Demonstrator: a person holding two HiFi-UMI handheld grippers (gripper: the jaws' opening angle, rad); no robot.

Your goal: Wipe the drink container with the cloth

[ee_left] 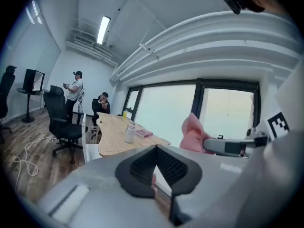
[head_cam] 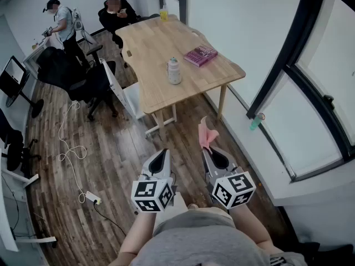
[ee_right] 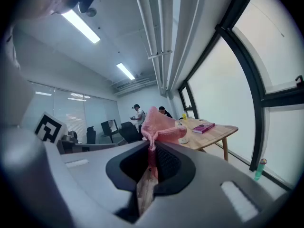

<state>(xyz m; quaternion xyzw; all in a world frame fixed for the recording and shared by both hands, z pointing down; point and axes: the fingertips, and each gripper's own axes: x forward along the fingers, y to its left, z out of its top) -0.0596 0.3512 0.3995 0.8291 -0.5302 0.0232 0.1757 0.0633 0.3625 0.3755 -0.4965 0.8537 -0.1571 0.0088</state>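
A pale wooden table (head_cam: 150, 73) stood in the upper middle of the head view. A pink book (head_cam: 200, 55) lay near its right edge and a small yellow item (head_cam: 163, 14) stood at its far end. One person (head_cam: 116, 13) sat at that far end, and another (head_cam: 62, 25) stood at upper left. A black office chair (head_cam: 83, 82) and a white chair (head_cam: 126, 96) stood left of the table. A white cable (head_cam: 69, 148) trailed over the wooden floor (head_cam: 116, 148) to a power strip (head_cam: 92, 197) at lower left. A small green object (head_cam: 255, 121) sat below the dark-framed window (head_cam: 310, 121) at right.

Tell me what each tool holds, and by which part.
The right tool grips the pink cloth by one bunched edge, the rest sticking up past the jaws. The left tool is shut on nothing.
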